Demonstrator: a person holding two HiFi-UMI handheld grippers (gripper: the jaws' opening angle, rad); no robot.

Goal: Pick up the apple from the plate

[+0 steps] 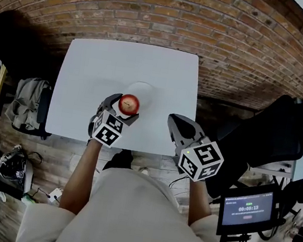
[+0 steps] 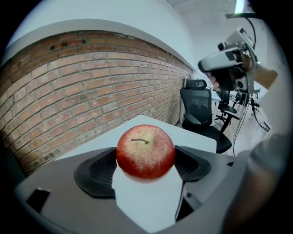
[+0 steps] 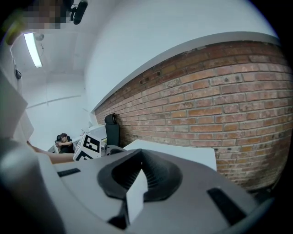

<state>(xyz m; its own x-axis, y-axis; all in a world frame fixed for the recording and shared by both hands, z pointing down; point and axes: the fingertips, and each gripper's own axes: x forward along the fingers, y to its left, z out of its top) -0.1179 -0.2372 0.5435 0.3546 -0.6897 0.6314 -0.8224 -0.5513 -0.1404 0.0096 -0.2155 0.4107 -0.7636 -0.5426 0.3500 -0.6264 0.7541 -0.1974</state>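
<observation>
Bright, even light from a ceiling tube (image 3: 33, 49); strong fisheye warp, dark corners.

Glossy apple (image 2: 145, 157); matt table (image 1: 90, 80) (rough brick wall (image 1: 173, 14)).

- The plate (image 1: 146, 90) shows only its far part; the apple (image 1: 129, 104) and the left gripper (image 1: 123, 108) cover the rest.
- Whether the apple touches the plate cannot be told.
- The near edge of the table (image 1: 90, 80) is partly covered by the left gripper and the right gripper (image 1: 180, 126).
- The print under the digits on the small screen (image 1: 248, 208) is too small to read.
- The seated person (image 3: 64, 142), far off in the right gripper view, is too small to make out.
</observation>
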